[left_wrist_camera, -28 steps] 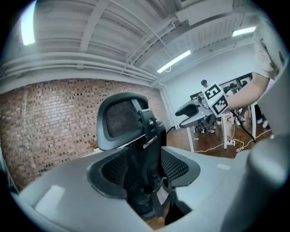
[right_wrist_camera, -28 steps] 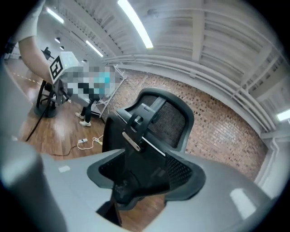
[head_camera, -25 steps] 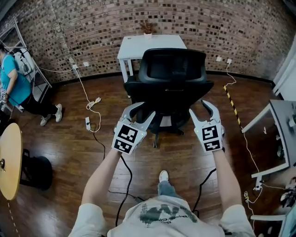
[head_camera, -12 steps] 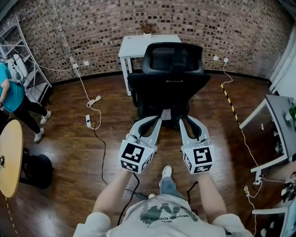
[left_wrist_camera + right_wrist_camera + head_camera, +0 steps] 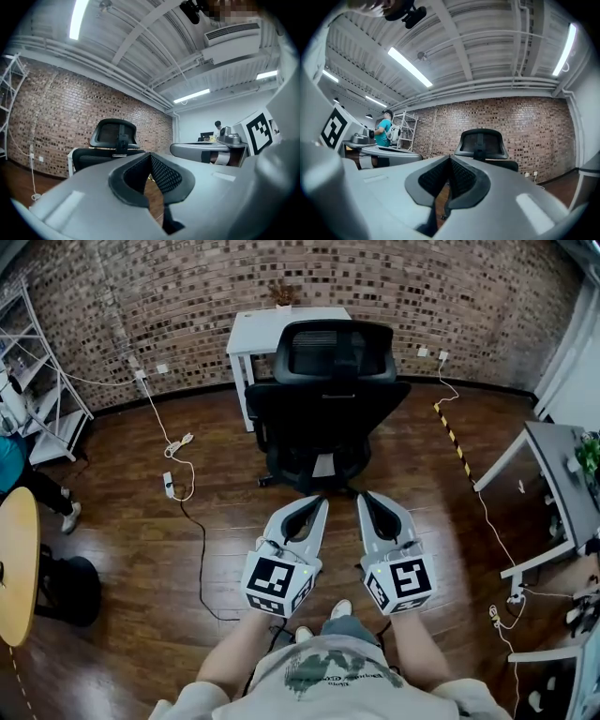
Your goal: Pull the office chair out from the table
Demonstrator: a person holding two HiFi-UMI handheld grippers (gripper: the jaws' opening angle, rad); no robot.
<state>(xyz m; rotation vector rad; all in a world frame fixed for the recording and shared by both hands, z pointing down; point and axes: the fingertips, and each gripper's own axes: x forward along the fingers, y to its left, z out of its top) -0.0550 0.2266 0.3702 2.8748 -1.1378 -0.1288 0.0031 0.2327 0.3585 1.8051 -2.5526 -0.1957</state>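
Observation:
The black office chair [image 5: 323, 399] stands on the wood floor in front of the small white table [image 5: 251, 332], its back toward me. My left gripper [image 5: 319, 503] and right gripper [image 5: 364, 497] hang side by side, short of the chair's base and not touching it. Both point level at the chair. In the left gripper view the chair [image 5: 114, 140] shows beyond my left gripper [image 5: 151, 156], which is shut on nothing. In the right gripper view the chair [image 5: 482, 144] shows beyond my right gripper [image 5: 450, 162]; its jaws have just been closing and stand shut with nothing between them.
A power strip with cables [image 5: 169, 486] lies on the floor to the left. Black-yellow tape [image 5: 454, 441] runs at the right, near a grey desk [image 5: 553, 470]. A round wooden table [image 5: 17, 563] and metal shelving [image 5: 42, 399] stand at the left. A person's leg [image 5: 37, 488] shows there.
Both grippers have drawn back from the chair's sides toward me and come close together. Their jaws, open a second ago, are now shut. The chair has not visibly rolled.

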